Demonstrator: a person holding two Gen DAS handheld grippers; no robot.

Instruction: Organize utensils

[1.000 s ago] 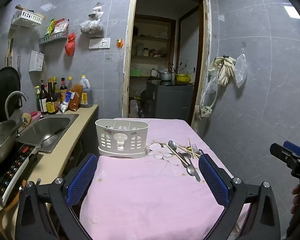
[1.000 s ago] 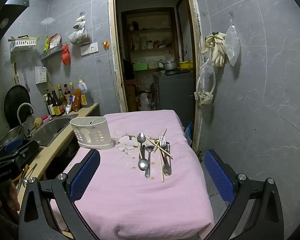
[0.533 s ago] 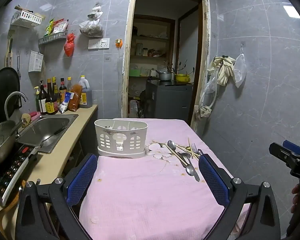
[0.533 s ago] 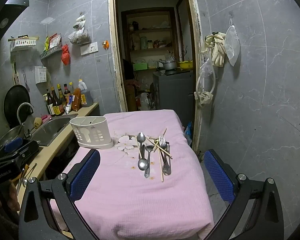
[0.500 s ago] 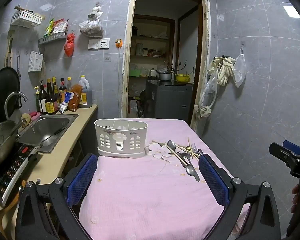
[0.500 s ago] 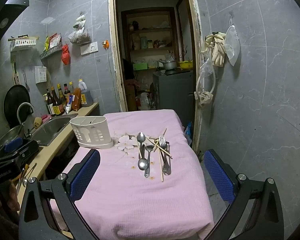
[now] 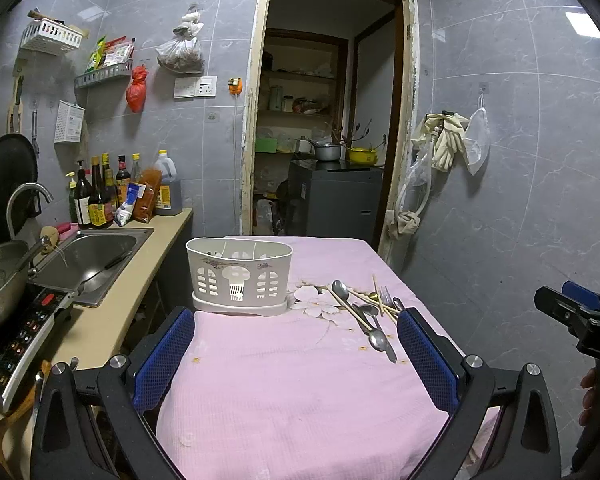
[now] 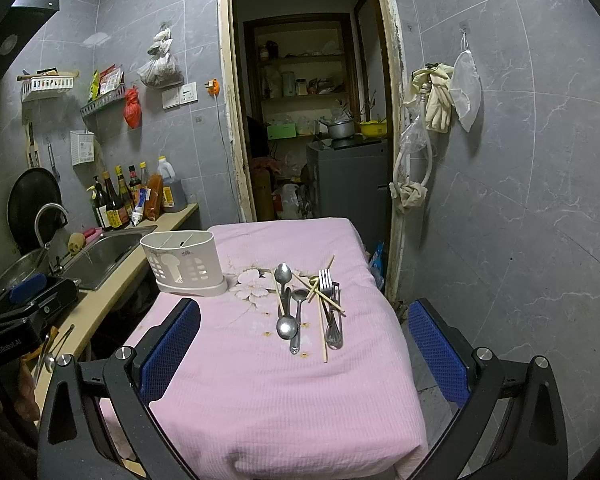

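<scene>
Pink ribbed cloth covers the table [image 8: 284, 400], which carries both task items. At its far left stands the white slotted plastic utensil caddy [image 7: 239, 276], still holding nothing visible. To the caddy's right lies the loose pile of steel spoons, forks and wooden chopsticks [image 8: 308, 304], long axes running roughly away from the cameras, handles nearest. The right gripper [image 8: 304, 360] faces the pile almost head-on and is judged nearer; the left gripper [image 7: 296, 360] faces the caddy. Both sets of jaws stand wide apart, holding nothing.
</scene>
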